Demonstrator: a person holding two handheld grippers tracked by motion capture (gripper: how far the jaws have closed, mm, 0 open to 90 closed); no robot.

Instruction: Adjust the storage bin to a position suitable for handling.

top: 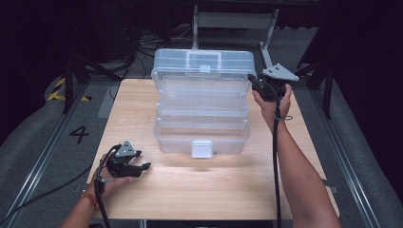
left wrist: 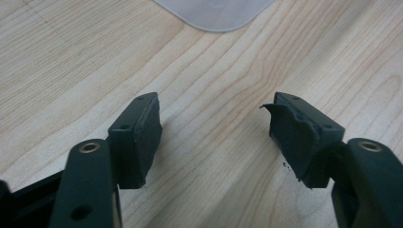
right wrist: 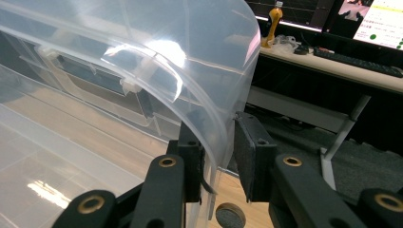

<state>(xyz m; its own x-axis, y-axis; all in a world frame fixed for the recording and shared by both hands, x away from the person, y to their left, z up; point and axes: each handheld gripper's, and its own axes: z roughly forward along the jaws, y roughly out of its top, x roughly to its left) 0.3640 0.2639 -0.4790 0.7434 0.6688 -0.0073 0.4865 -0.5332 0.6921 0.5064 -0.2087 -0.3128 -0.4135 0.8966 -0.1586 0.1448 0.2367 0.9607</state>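
Toolbox [top: 202, 111], clear plastic, tiered: stands at the middle of the desk [top: 142, 190], trays stepped open like stairs, lid [top: 204, 61] raised at the far side, white latch [top: 202, 148] on the near front wall. Judged light while empty, with thin walls that flex rather than hold stiff; smooth, glossy surface likely to slip between rubber pads; hinges and tray links probably the weakest points, so twisting or hard pulling could crack them. Right tongs [right wrist: 218, 156] clamped on the right edge of the lid, one pad on each face of the thin wall, at the box's far right corner as seen from above [top: 266, 88]. That rim looks a sound hold: curved and doubled there, stiffer than the flat panels. Left tongs [left wrist: 216, 137] lie low over the desk at near left, jaws apart with bare wood between them, well apart from the box [top: 128, 164]. Moving the whole box would better suit the base or the lid's handle [top: 204, 59].
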